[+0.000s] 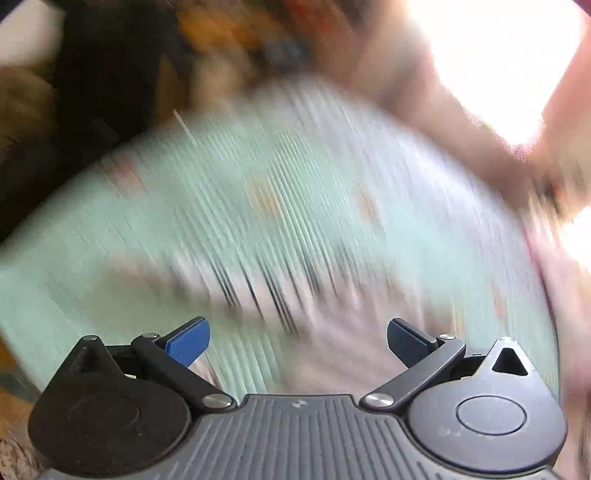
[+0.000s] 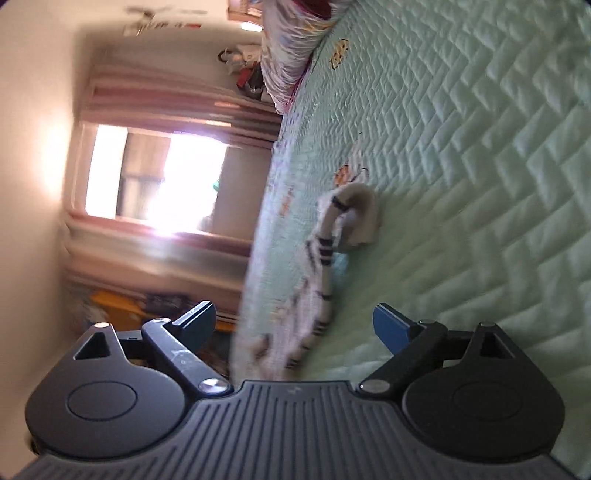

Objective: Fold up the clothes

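1. No text, label, brand, number or sign can be read in either view.
2. Left wrist view: motion blur smears the whole scene, so any print there is lost.
3. Right wrist view: the quilted green bedspread (image 2: 461, 155) carries small cartoon motifs (image 2: 340, 51), pictures and not letters. Dark marks high on the wall (image 2: 162, 16) may be lettering, but they are too blurred to read.
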Action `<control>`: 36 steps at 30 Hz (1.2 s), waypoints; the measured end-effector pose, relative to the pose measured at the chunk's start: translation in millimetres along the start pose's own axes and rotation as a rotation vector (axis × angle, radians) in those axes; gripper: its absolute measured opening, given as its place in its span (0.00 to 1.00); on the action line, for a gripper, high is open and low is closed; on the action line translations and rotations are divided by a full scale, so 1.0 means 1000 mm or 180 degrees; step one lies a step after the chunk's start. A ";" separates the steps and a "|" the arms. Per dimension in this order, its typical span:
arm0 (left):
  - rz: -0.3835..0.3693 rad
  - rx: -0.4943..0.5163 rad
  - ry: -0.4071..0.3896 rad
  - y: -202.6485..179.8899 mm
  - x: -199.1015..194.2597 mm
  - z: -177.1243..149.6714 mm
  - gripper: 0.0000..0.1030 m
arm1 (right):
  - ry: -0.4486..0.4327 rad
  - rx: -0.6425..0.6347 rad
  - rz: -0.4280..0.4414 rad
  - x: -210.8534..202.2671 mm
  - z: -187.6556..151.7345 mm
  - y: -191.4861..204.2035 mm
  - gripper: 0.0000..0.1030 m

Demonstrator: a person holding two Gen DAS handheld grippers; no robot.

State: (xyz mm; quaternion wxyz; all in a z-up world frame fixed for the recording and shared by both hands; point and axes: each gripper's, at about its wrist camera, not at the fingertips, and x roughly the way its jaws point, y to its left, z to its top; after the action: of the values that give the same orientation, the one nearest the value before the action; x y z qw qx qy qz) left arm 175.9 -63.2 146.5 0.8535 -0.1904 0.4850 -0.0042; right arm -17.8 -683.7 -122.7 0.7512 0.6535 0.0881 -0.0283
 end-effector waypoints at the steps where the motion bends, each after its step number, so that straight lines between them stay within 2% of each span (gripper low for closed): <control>1: -0.0101 0.0097 0.0297 -0.004 0.031 -0.030 0.96 | -0.0015 0.0076 0.0026 0.001 0.002 0.000 0.90; 3: -0.0282 0.0288 0.0876 -0.006 0.083 -0.096 0.88 | -0.0094 0.0183 -0.0039 0.002 0.006 -0.002 0.90; 6: -0.0578 0.0409 0.1436 -0.007 0.116 -0.181 0.86 | -0.0250 0.0248 -0.0030 0.003 0.013 -0.005 0.91; 10: -0.0995 0.0531 0.1570 -0.015 0.108 -0.218 0.89 | -0.0308 0.0691 0.0178 0.022 0.017 -0.024 0.95; 12: -0.1118 0.0562 0.1430 -0.019 0.102 -0.211 0.97 | -0.0296 0.0789 0.0276 0.036 0.018 -0.023 0.96; 15: -0.1136 0.0498 0.1249 -0.015 0.094 -0.200 0.99 | -0.0329 0.0905 0.0382 0.057 0.027 -0.022 0.96; 18: -0.1062 0.0422 0.1313 -0.016 0.096 -0.195 0.99 | -0.0405 0.1071 0.0220 0.070 0.040 -0.024 0.96; 21: -0.0997 0.0364 0.1359 -0.012 0.096 -0.194 0.99 | -0.0414 0.1150 0.0226 0.086 0.049 -0.018 0.96; 28: -0.0947 0.0434 0.1458 -0.037 0.112 -0.199 0.99 | -0.0501 0.1172 -0.0241 0.112 0.056 -0.019 0.92; 30: -0.0933 0.0497 0.1493 -0.041 0.112 -0.201 0.99 | -0.0449 0.0846 -0.0324 0.119 0.059 -0.009 0.69; 31: -0.0921 0.0521 0.1484 -0.043 0.111 -0.202 0.99 | -0.0375 0.0461 -0.0405 0.124 0.061 0.001 0.44; 32: -0.0911 0.0535 0.1460 -0.043 0.110 -0.202 0.99 | -0.0324 0.0062 -0.0492 0.127 0.062 0.012 0.15; 33: -0.0901 0.0534 0.1437 -0.043 0.108 -0.201 0.99 | -0.0324 -0.0430 -0.0611 0.125 0.059 0.027 0.09; 34: -0.0889 0.0514 0.1427 -0.041 0.108 -0.201 0.99 | -0.0424 -0.1002 -0.0726 0.119 0.052 0.045 0.09; 36: -0.0863 0.0465 0.1416 -0.037 0.107 -0.200 0.99 | -0.0768 -0.2385 -0.0902 0.097 0.022 0.081 0.09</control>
State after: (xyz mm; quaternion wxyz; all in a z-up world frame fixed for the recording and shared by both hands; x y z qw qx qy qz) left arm 73.0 -182.1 -21.3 0.7291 -0.1858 0.6291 -0.1952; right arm 92.7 -687.0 -57.3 0.9306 0.3084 0.0928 -0.1737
